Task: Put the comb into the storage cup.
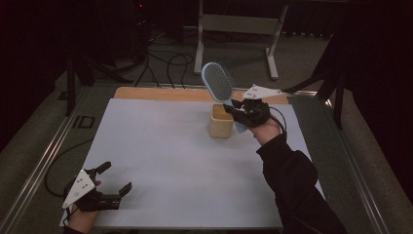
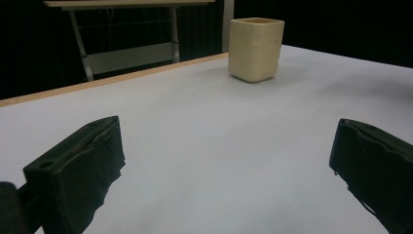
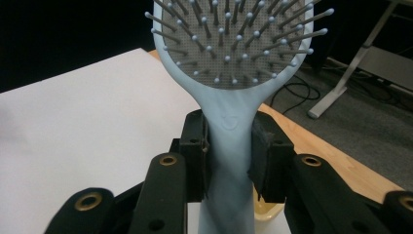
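Two tongs are in play. Right tongs [image 1: 237, 109] are clamped on the neck of a pale blue hairbrush [image 1: 217, 83], holding it tilted above a cream cup [image 1: 220, 122] standing on the white worktop [image 1: 185, 165], handle end just beside its rim. Left tongs [image 1: 116, 179] rest spread wide at the near left corner, gripping nothing, well apart from the cup.

High view: overhead from the person's side, facing forward and down on the table [image 1: 160, 161]. Left gripper view: low, near the tabletop, cup [image 2: 255, 48] upper centre, shared with high view. Right gripper view: close-up along the brush handle [image 3: 229, 146].
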`<state>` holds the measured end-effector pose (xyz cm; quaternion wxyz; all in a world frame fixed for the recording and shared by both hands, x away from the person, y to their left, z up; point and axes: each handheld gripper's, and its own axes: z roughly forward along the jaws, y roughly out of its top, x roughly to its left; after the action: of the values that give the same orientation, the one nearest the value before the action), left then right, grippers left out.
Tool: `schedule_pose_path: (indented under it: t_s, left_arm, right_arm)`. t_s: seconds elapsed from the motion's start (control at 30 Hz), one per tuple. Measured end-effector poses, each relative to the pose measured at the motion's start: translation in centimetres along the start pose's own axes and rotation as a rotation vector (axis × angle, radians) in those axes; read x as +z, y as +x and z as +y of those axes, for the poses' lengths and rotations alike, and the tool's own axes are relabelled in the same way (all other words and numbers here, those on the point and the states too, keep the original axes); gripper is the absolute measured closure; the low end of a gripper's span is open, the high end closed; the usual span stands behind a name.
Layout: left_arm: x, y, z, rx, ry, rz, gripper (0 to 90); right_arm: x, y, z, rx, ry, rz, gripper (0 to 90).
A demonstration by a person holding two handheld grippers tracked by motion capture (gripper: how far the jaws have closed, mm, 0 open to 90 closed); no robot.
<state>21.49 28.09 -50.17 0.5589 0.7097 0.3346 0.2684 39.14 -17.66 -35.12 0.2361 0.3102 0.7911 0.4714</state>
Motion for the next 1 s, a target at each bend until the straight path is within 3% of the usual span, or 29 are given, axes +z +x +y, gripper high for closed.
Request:
schedule_pose_path:
  t_s: [0.6,1.0]
  left_arm:
    - [0.0,0.0,0.0,-0.002,0.001,-0.003,0.0]
    - [0.0,0.0,0.0,-0.001,0.001,0.0,0.0]
  right_arm:
    - [1.3,-1.0,0.3,0.053,-0.122,-0.028,70.5]
    - [2.2,-1.3,0.7,0.077,-0.158,-0.032,70.6]
